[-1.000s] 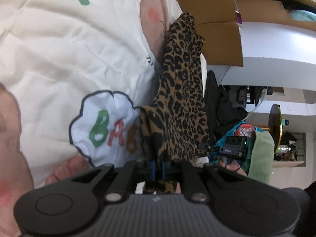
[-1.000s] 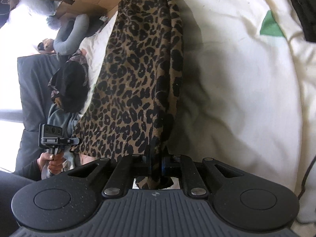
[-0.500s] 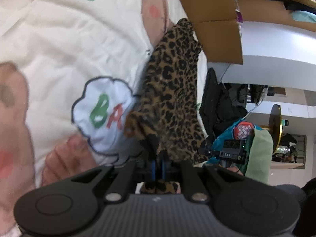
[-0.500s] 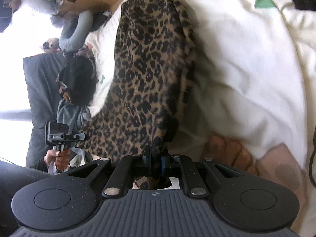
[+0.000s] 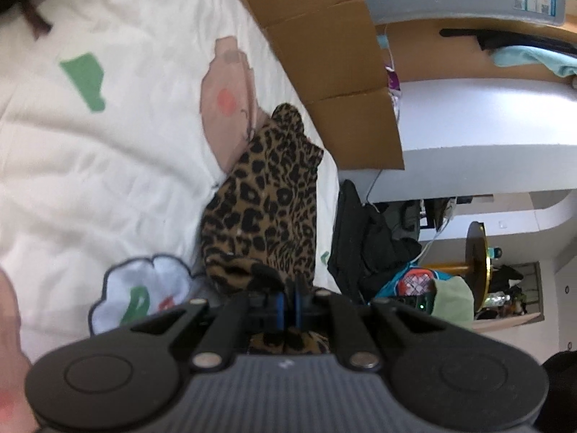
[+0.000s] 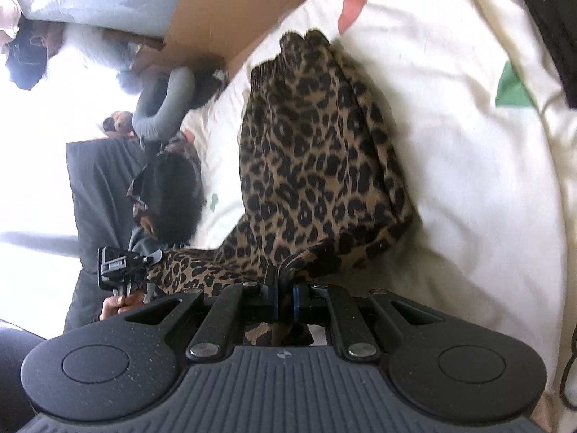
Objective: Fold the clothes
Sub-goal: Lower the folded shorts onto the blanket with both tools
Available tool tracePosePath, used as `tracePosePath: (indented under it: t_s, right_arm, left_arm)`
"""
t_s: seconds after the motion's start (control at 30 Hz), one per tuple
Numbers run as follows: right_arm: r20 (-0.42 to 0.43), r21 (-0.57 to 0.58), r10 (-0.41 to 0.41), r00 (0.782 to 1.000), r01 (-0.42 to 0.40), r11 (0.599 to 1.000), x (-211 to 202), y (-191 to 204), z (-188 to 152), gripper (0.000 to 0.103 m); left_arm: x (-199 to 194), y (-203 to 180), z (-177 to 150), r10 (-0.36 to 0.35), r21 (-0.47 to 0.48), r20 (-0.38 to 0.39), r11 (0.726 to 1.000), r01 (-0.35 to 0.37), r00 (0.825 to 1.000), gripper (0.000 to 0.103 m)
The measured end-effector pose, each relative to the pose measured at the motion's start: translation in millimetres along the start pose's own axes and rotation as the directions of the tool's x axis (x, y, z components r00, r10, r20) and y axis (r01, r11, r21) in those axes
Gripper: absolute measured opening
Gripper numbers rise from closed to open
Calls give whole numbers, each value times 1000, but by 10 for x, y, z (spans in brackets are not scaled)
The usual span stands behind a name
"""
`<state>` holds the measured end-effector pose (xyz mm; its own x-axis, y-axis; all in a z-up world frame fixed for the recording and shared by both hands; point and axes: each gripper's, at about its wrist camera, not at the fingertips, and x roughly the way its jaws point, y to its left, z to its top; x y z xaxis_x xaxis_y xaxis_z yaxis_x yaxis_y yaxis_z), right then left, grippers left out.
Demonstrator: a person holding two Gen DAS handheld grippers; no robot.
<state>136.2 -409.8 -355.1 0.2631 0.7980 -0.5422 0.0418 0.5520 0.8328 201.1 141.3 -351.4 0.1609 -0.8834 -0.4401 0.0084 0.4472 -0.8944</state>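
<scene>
White bedding with cartoon prints (image 5: 119,166) under everything; you work on a bed, not a worktop.

Nearest: your left tool (image 5: 287,305), jaws drawn together on a pinch of the leopard-print garment (image 5: 267,209), with a tuft of the print showing behind the fingers. Your right tool (image 6: 285,297) is the same: jaws clamped on an edge of the garment (image 6: 317,155), cloth poking out behind the pads.

Just beyond the tools: the garment is bunched and doubled on the bedding, one layer humped over another. In the right wrist view a strip of it stretches sideways from the right tool to the left tool, gripped in your left hand (image 6: 119,301). The far end tapers to a gathered tip near the bed's edge.

Farther: cardboard box (image 5: 324,54) against the bed, dark clothing pile (image 5: 368,238) past the edge, room clutter beyond.

Step in hand, as I judge it: a fold in progress, the held edge being carried toward the far end. The fold is not yet laid flat.

Next move calls for: keep both corners level and the span between them taut, carry the edge over to meet the far end, lower it so the layers line up, then part the jaws. Watch the humped middle; it may trap a crease.
</scene>
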Motion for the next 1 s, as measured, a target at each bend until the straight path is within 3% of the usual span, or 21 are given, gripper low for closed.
tracePosePath:
  t_s: [0.6,1.0]
  right_arm:
    - [148,-28,-65,987,70,997,-13,64,456,6]
    - [179,-28,-141,974,148,989,163,-29,731,6]
  left_arm:
    - [169,-182,507,28,75,116,996,-37,993,6]
    - [451,-53,836,121,82,162,987,-136,979,6]
